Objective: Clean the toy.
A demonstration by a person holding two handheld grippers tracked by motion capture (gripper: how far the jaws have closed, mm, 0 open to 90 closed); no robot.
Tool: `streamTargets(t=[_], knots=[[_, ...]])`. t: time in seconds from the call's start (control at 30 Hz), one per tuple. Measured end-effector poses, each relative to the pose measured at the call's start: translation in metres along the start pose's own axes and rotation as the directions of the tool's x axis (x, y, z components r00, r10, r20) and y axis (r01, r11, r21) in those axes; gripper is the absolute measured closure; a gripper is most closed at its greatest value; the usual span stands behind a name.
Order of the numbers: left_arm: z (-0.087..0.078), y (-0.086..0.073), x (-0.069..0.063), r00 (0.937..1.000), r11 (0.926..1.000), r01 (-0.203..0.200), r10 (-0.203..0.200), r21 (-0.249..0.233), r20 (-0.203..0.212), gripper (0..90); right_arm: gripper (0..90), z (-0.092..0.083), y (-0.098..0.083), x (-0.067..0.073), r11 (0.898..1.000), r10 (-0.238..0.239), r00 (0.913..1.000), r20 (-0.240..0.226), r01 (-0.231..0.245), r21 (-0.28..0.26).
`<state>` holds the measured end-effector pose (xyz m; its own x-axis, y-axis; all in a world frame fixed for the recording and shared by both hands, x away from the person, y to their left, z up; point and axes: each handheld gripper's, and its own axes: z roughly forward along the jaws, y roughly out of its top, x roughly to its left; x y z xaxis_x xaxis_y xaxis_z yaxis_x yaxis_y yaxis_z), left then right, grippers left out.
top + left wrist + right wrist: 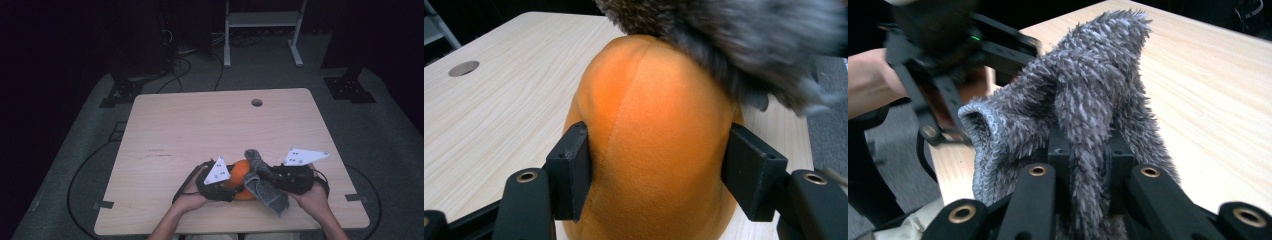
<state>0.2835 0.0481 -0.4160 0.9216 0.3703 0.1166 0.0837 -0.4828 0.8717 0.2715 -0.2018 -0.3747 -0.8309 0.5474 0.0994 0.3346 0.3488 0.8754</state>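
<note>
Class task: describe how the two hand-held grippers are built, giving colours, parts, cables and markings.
Left gripper and right gripper are black, each topped by a pale grey triangular plate with small dark dots. Black cables trail away. Jaws end in square black pads on arms with brass-ringed pivots. Forearms are bare.

Both forearms come in low and angle inward. The left hand-held gripper (pixel 231 181) has its jaws partly apart, pads pressing; the right hand-held gripper (pixel 263 174) is clamped tight, facing the left.
</note>
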Motion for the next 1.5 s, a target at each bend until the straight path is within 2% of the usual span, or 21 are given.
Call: streamTargets(t=[0.07,0.13,0.23,0.3,0.37,0.47,0.53,0.6,0.7,0.83,0.93,1.0,1.1,1.17,1.27,1.4,1.5], knots=[[0.002,0.001,-0.005,0.9997,0.9997,-0.025,0.025,0.008,0.003,35.0,78.2,0.003,0.005,0.008,0.999,-0.034,0.9994,0.0,0.034,0.008],[0.003,0.002,-0.01,0.9989,0.9988,-0.046,0.046,0.013,0.005,34.8,78.2,0.003,0.009,0.01,0.999,-0.046,0.9989,0.007,0.046,0.003],[0.003,0.002,-0.01,0.9986,0.9988,-0.048,0.048,0.007,0.021,33.2,78.2,0.0,0.007,0.001,1.0,-0.022,0.9991,0.035,0.022,0.0],[0.002,0.001,-0.006,0.9987,0.9995,-0.03,0.031,-0.012,0.04,28.9,78.3,-0.002,0.0,-0.007,1.0,0.003,0.9988,0.049,-0.003,0.005],[0.002,-0.001,-0.001,0.9981,0.9984,0.014,-0.01,-0.055,0.061,22.2,78.3,-0.004,-0.005,-0.012,1.0,0.027,0.9991,0.033,-0.027,0.005],[0.011,-0.008,0.007,0.9964,0.9988,0.049,-0.048,-0.003,0.069,10.3,78.2,-0.006,-0.011,-0.014,1.0,0.023,0.9994,0.028,-0.023,0.016],[0.016,-0.012,0.007,0.9929,0.9976,0.068,-0.067,-0.013,0.098,10.4,78.1,-0.009,-0.013,-0.015,0.999,0.016,0.9995,0.028,-0.017,0.029],[0.016,-0.011,0.004,0.9947,0.9994,0.029,-0.028,-0.016,0.099,15.7,78.2,-0.01,-0.014,-0.014,0.999,0.013,0.9991,0.039,-0.015,0.041],[0.016,-0.01,-0.003,0.9968,0.9998,-0.013,0.014,-0.017,0.078,24.0,78.2,-0.011,-0.011,-0.006,0.998,-0.001,0.9994,0.036,-0.001,0.056],[0.015,-0.009,-0.01,0.9946,0.9976,-0.069,0.069,0.0,0.077,27.3,78.1,-0.003,-0.001,0.01,0.997,-0.061,0.998,-0.014,0.062,0.051],[0.014,-0.011,-0.008,0.9952,0.998,-0.063,0.063,-0.005,0.074,28.7,78.2,0.002,0.003,0.012,0.995,-0.084,0.9964,-0.002,0.084,0.054],[0.014,-0.011,-0.008,0.9955,0.9984,-0.054,0.055,-0.012,0.077,29.7,78.2,-0.001,0.002,0.004,0.998,-0.058,0.9983,0.009,0.058,0.037],[0.015,-0.011,-0.008,0.9949,0.9978,-0.064,0.065,-0.014,0.077,29.7,78.2,-0.006,-0.008,-0.014,1.0,0.007,0.9995,0.031,-0.008,0.024],[0.015,-0.011,-0.008,0.9948,0.9976,-0.068,0.069,-0.015,0.076,29.5,78.2,-0.01,-0.017,-0.024,0.999,0.045,0.9979,0.046,-0.046,0.021],[0.014,-0.012,-0.005,0.9957,0.9987,-0.046,0.048,-0.023,0.079,29.2,78.2,-0.013,-0.028,-0.035,0.995,0.092,0.9941,0.057,-0.094,0.025],[0.012,-0.014,-0.001,0.9973,0.9989,-0.015,0.018,-0.044,0.071,30.6,78.2,-0.016,-0.036,-0.044,0.991,0.124,0.9907,0.056,-0.126,0.034],[0.009,-0.013,0.001,0.9978,0.9978,0.008,-0.004,-0.065,0.066,32.8,78.3,-0.018,-0.033,-0.042,0.992,0.123,0.991,0.054,-0.124,0.023]])
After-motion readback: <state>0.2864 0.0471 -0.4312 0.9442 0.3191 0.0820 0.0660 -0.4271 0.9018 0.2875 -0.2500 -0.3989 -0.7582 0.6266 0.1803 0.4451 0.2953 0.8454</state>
